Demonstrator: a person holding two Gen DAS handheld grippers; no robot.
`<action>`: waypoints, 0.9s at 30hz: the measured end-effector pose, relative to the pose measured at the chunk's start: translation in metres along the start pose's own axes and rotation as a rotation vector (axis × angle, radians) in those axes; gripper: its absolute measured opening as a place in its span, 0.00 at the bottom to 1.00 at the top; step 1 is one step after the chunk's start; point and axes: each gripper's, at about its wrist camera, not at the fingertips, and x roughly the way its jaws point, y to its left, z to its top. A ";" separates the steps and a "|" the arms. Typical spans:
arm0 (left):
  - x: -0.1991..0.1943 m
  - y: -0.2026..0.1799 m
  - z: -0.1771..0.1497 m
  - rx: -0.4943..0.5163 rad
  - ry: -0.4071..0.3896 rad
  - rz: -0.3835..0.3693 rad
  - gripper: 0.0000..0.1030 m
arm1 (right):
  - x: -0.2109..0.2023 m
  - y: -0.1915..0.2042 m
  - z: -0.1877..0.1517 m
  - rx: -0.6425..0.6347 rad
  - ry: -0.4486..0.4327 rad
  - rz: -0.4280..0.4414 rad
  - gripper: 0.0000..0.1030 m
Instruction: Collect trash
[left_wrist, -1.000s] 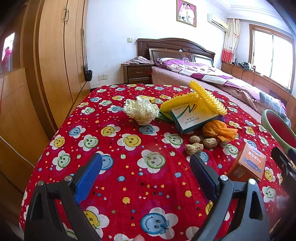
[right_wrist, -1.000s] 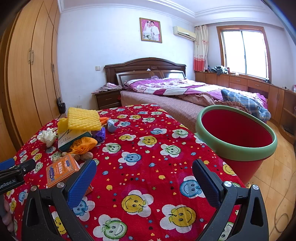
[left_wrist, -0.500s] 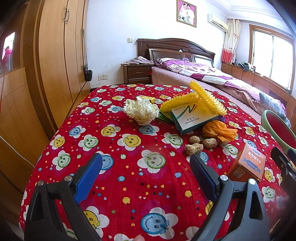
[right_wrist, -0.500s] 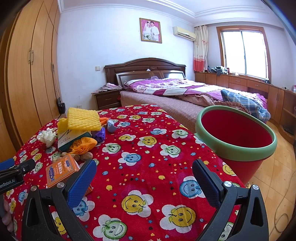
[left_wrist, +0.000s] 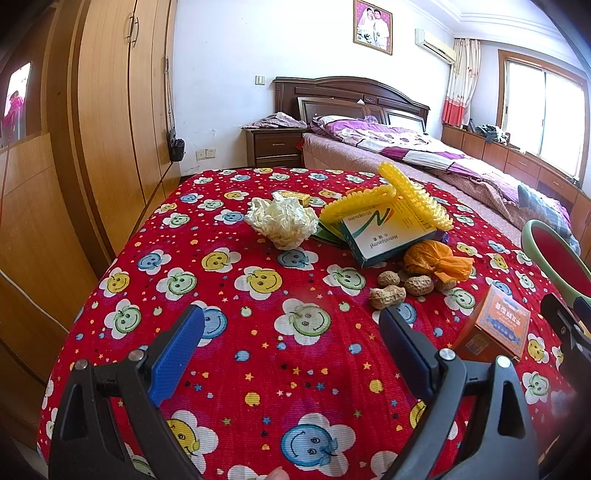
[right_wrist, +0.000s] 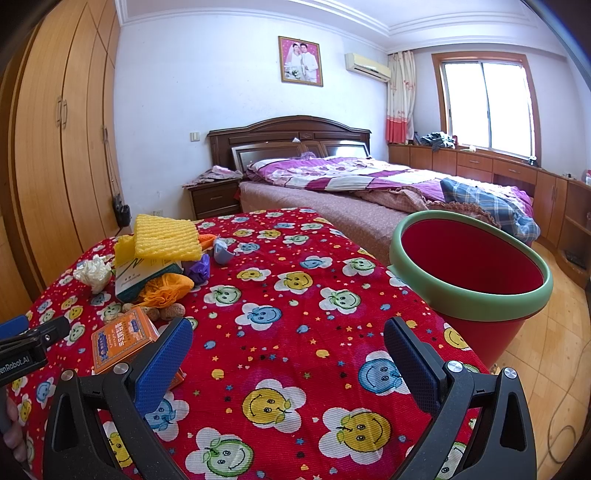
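My left tongs (left_wrist: 291, 347) and right tongs (right_wrist: 288, 354) hang spread and empty over the desk (right_wrist: 295, 325). The crumpled tissue (left_wrist: 282, 223), medicine box (left_wrist: 388, 236) and 3 peanuts (left_wrist: 400, 288) lie ahead, the red bin (right_wrist: 469, 273) beside the desk.

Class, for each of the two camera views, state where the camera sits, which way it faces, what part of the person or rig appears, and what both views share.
Left wrist view: sits on the left gripper, facing across the table toward the wardrobe and bed; its open blue fingers show, plus a fingertip at the bottom edge.
Right wrist view: sits on the right gripper, facing the red bin and bed; its open fingers and the left gripper show.
Shared: orange box, peanuts, medicine box, yellow foam net, crumpled white wrapper.
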 end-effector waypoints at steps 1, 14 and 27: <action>0.000 0.000 0.000 0.000 0.000 0.000 0.92 | 0.000 0.000 0.000 0.000 0.000 0.000 0.99; 0.000 0.000 0.000 -0.001 0.000 -0.001 0.92 | -0.001 0.000 0.000 -0.001 -0.001 0.000 0.99; 0.000 0.003 0.003 -0.019 0.014 -0.012 0.92 | -0.001 -0.003 0.001 0.002 0.007 0.003 0.99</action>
